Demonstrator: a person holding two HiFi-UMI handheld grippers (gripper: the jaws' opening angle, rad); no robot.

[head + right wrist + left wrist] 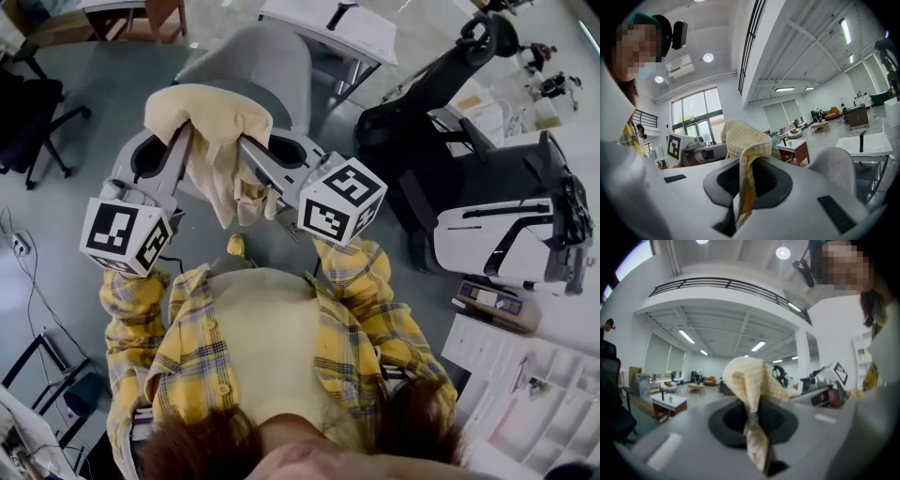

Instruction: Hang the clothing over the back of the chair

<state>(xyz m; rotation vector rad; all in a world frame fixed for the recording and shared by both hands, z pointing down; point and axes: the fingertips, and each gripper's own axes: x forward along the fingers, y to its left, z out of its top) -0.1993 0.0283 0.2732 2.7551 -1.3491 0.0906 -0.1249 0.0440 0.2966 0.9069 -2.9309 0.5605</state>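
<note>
A pale yellow checked garment (208,120) is bunched up and held in the air between both grippers, its loose end hanging down. The left gripper (187,133) is shut on its left part, and the cloth (750,380) runs down into the closed jaws of that gripper (755,430). My right gripper (247,146) is shut on the right part, where cloth (743,140) is pinched in that gripper (740,187). The grey chair (267,61) stands just beyond the garment, and its rounded back (836,171) shows at the right of the right gripper view.
A black and white machine (487,202) stands on the floor at the right. A black office chair (28,108) is at the left, a white table (333,26) behind the grey chair, and white shelving with papers (530,384) at the lower right.
</note>
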